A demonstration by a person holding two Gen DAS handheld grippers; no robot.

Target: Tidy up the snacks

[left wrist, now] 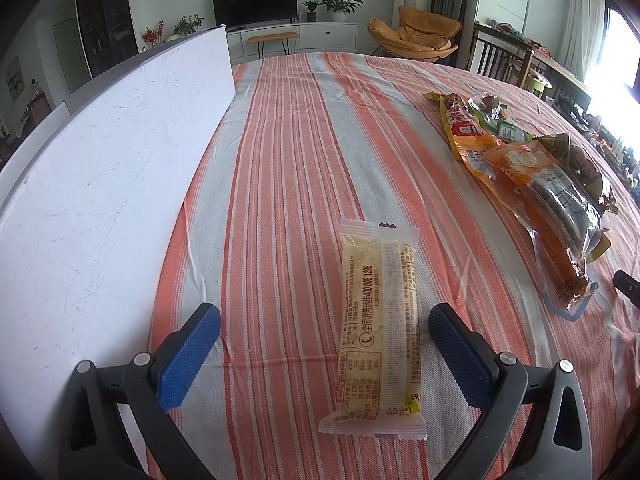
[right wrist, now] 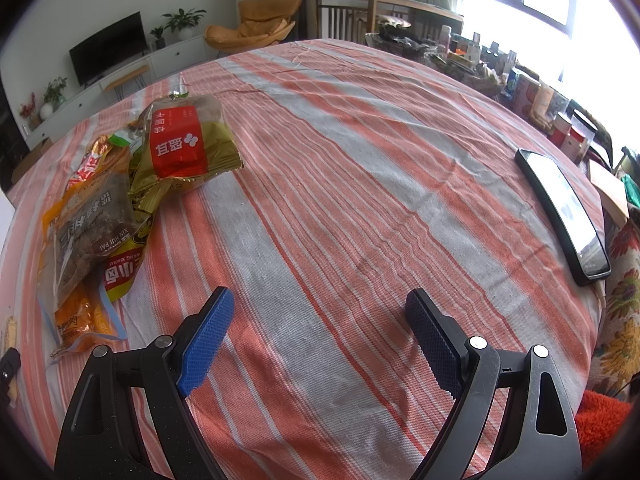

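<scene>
A pale yellow snack bar (left wrist: 378, 328) in a clear wrapper lies lengthwise on the striped tablecloth (left wrist: 288, 160), between the spread blue fingers of my left gripper (left wrist: 324, 320), which is open and not touching it. A pile of snack bags (left wrist: 536, 176) lies to the right. In the right wrist view the same pile (right wrist: 96, 216) sits at the left, topped by a gold bag with a red label (right wrist: 180, 144). My right gripper (right wrist: 320, 308) is open over bare cloth, with nothing between its fingers.
A white board (left wrist: 100, 184) lies along the left side of the table. A black phone (right wrist: 568, 216) rests near the right table edge. Cluttered shelves, chairs and a floral cushion (right wrist: 624, 288) stand beyond the table.
</scene>
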